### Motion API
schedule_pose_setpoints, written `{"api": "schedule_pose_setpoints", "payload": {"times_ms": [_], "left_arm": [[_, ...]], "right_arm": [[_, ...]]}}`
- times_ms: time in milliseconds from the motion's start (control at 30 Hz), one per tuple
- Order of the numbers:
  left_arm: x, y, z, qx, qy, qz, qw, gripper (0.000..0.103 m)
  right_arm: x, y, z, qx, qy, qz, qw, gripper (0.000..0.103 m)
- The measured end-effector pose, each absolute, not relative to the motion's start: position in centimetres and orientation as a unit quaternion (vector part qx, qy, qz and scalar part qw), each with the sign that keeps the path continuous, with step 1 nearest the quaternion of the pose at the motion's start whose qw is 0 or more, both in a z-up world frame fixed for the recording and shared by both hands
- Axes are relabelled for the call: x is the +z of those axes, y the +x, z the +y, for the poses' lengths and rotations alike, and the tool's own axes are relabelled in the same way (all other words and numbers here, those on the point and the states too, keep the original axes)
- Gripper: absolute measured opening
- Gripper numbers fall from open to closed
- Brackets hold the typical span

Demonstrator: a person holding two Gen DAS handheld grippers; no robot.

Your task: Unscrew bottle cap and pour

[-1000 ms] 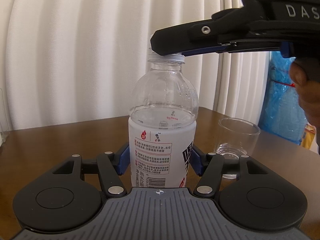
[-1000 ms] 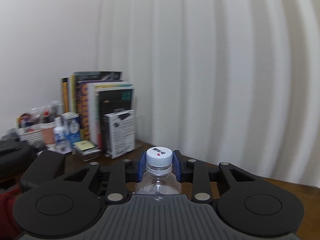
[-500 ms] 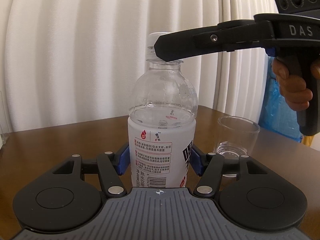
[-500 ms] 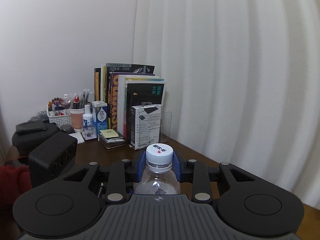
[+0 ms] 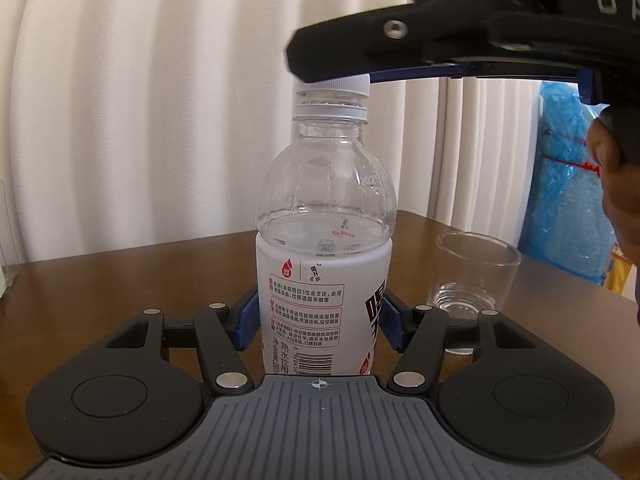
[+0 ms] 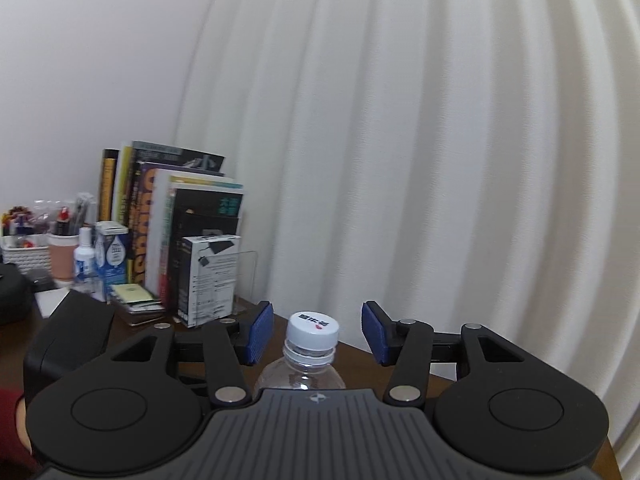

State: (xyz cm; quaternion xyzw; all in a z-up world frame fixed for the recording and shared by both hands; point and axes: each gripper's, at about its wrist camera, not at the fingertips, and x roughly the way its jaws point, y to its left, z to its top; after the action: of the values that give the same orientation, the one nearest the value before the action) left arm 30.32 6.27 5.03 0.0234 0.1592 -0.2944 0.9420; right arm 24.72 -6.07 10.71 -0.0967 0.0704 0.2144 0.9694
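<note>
Right gripper (image 6: 318, 334) spread around cap (image 6: 313, 331) (not touching); left gripper (image 5: 320, 320) pinching bottle (image 5: 324, 280). Off-centre regrip could slip.

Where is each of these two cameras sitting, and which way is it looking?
Left wrist: on the left gripper, low at table height, facing the bottle it clamps, the glass and the curtain; the right gripper and a hand show.
Right wrist: on the right gripper, open around the cap, facing books and curtain.
Shared: bottle, cap, curtain.
</note>
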Motion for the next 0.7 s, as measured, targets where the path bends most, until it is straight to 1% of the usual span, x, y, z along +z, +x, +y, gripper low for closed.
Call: {"api": "schedule_pose_setpoints", "payload": {"times_ms": [167,267,333,433,533,700], "left_arm": [[5.2,30.7,6.5,-0.295,0.022,0.16,0.942,0.06],[5.1,30.9,6.4,-0.296,0.02,0.161,0.941,0.06],[5.1,30.9,6.5,-0.296,0.019,0.161,0.941,0.06],[5.1,30.9,6.5,-0.296,0.02,0.161,0.941,0.06],[5.0,30.9,6.6,-0.296,0.018,0.162,0.941,0.06],[5.1,31.2,6.4,-0.296,0.019,0.162,0.941,0.06]], "right_arm": [[10.5,24.9,-5.0,0.202,-0.094,0.076,0.972,0.052],[10.4,24.8,-4.7,0.197,-0.097,0.079,0.972,0.05],[10.4,24.8,-4.5,0.191,-0.101,0.081,0.973,0.043],[10.5,25.0,-4.7,0.184,-0.102,0.089,0.974,0.036],[10.5,25.1,-5.0,0.184,-0.099,0.093,0.973,0.032],[10.5,25.1,-5.3,0.195,-0.096,0.095,0.972,0.032]]}}
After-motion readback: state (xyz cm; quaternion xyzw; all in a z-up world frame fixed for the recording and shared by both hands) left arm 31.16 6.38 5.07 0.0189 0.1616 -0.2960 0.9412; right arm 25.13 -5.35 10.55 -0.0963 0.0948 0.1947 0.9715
